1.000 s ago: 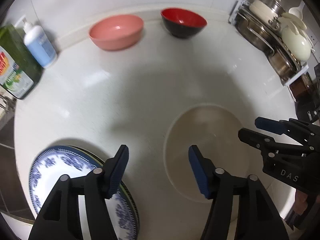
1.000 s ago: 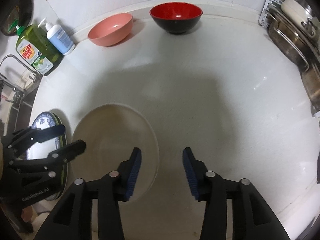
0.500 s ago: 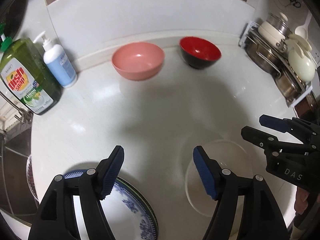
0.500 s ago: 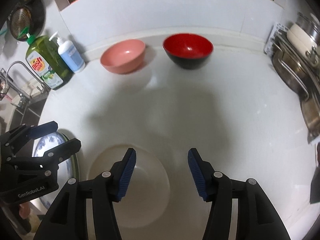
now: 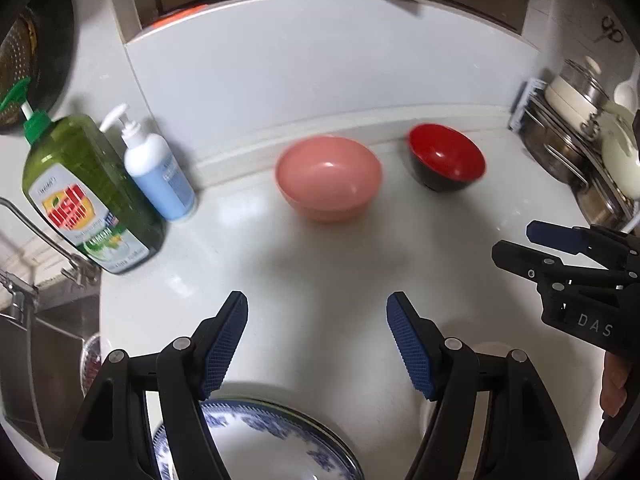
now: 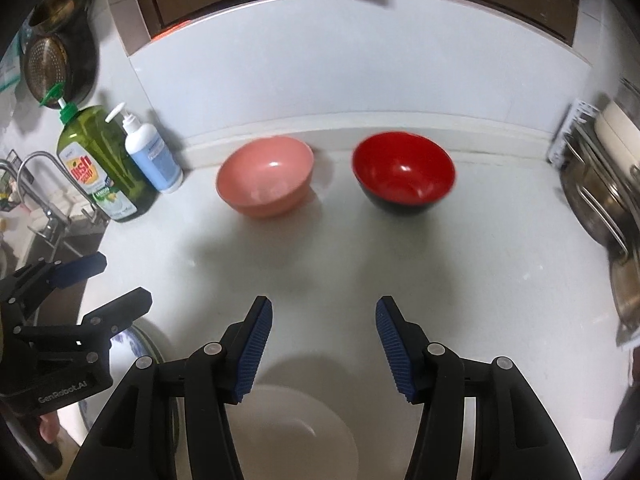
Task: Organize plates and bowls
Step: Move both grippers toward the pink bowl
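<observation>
Right wrist view shows the pink bowl (image 6: 265, 176) and the red bowl (image 6: 403, 172) upright, side by side and apart, at the back of the glossy white worktop (image 6: 320, 256). Both look smooth, rigid, thin-rimmed and probably light; the pink seems plastic, the red lacquered with a black outside. Slippery walls suggest pinching one rim, a pad inside and one outside. The right gripper (image 6: 324, 344) stands moderately wide and empty above a plain white plate (image 6: 296, 432). The left gripper (image 5: 318, 344) is wide, empty, over a likely fragile blue-patterned plate (image 5: 272, 440).
</observation>
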Demonstrator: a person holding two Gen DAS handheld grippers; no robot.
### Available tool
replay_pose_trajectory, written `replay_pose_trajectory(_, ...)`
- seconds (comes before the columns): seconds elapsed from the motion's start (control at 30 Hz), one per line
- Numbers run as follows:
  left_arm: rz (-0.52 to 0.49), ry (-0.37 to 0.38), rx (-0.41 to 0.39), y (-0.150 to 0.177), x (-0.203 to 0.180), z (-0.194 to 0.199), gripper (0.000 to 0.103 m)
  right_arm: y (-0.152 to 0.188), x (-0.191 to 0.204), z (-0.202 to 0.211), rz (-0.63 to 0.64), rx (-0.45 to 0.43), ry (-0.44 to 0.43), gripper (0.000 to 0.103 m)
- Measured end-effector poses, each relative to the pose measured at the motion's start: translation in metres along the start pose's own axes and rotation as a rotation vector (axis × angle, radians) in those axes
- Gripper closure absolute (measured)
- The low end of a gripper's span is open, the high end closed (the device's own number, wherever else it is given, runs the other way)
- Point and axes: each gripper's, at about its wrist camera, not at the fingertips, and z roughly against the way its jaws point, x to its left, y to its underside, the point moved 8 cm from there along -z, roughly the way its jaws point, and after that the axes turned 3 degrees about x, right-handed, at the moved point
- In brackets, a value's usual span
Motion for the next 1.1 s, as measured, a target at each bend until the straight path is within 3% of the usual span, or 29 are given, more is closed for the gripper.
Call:
replay_pose_trajectory(0.57,0.001,-0.042,0.008,-0.064,0.034,-0.031,0.032,-0.073,0.008,-0.034,0.037,0.005,-0.026,0.048)
replay_pose_trajectory(1.1,0.004,-0.04,0.066,-0.1,0.05,-0.104,0.032,-0.109,0.018,-0.104,0.035,0.071,-0.038,0.048)
